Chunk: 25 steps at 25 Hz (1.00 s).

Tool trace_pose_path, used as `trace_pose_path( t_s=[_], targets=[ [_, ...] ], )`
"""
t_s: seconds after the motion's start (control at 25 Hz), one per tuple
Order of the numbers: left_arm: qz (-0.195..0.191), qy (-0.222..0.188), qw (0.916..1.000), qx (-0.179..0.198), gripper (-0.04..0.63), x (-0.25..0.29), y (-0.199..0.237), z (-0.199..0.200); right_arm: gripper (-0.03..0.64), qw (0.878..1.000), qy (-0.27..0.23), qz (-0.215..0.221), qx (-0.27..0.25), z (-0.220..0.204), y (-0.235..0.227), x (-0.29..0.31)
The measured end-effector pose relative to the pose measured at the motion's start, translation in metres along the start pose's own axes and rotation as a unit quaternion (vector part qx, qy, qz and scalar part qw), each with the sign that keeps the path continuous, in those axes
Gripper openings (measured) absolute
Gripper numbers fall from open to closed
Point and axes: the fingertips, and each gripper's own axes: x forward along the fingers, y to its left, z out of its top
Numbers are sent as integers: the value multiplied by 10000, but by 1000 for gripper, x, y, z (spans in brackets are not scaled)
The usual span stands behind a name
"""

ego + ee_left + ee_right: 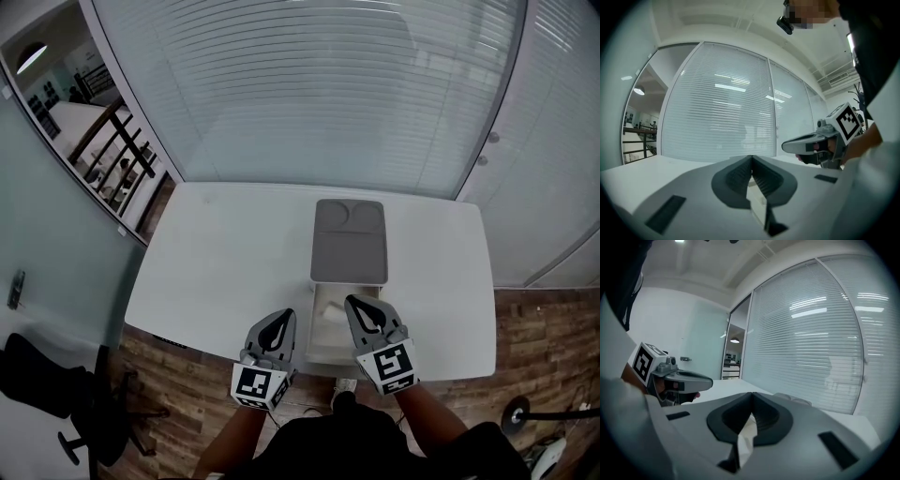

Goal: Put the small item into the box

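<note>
Broadly, you look close to the end of the job, or just past it. On the white table [216,272] the box [313,323] stands open near your edge, its grey lid [349,242] folded back flat on the far side, so nothing needs opening.

You hold your left gripper [284,316] just beside the box's left wall and your right gripper [352,302] over its right rim. Each gripper's own view shows its jaws closed, ribbed pads meeting tip to tip. Nothing is pinched at the tips of the left pair.

Behind the right pair's tips, a crumpled white scrap [745,437] shows in the slot. I cannot tell whether it is caught there or simply lies below in the box.

From your head view, a pale small item [330,315] seems to rest on the box floor, toward its left side. If that is the piece you were asked to place, I judge the placing done, and only drawing back and perhaps closing the lid remain. If the scrap is in fact in your right jaws, you have yet to release it over the opening.

As for writing, I find no brand, label or readable print on box, lid or table. Only the black-and-white square markers [392,364] on the gripper cubes show, and they carry no words
</note>
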Motion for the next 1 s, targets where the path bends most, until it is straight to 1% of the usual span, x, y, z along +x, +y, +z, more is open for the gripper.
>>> trace_pose_path(
  t_s=[0.04, 0.16, 0.28, 0.44, 0.52, 0.68, 0.76, 0.84, 1.0],
  targets=[
    [-23, 28, 10000, -7, 12, 1, -1, 0, 6, 10000, -40, -44, 14, 2, -2, -1],
    [-118, -58, 9999, 67, 12, 6, -7, 6, 5, 9996, -204, -178, -5, 10, -8, -5],
    [-181, -83, 9998, 90, 12, 9, -13, 9, 5, 9992, -296, -220, -141, 20, -9, -8],
    [-219, -19, 9997, 86, 12, 11, -19, 7, 3, 9989, -308, -254, -227, 23, -12, -11],
    [-208, -56, 9997, 119, 12, 12, -19, 9, 3, 9989, -323, -301, -172, 20, -14, -12],
    [-241, 17, 9996, 110, 12, 12, -21, 6, 3, 9988, -312, -367, -116, 15, -16, -14],
    [-218, -21, 9997, 147, 12, 12, -21, 8, 3, 9988, -312, -365, -123, 14, -17, -15],
    [-153, 35, 9998, 152, 12, 11, -20, 3, 3, 9987, -326, -365, -143, 15, -17, -17],
    [-183, -113, 9994, 264, 12, 10, -25, 10, 3, 9984, -351, -418, -117, 16, -20, -18]
  ],
)
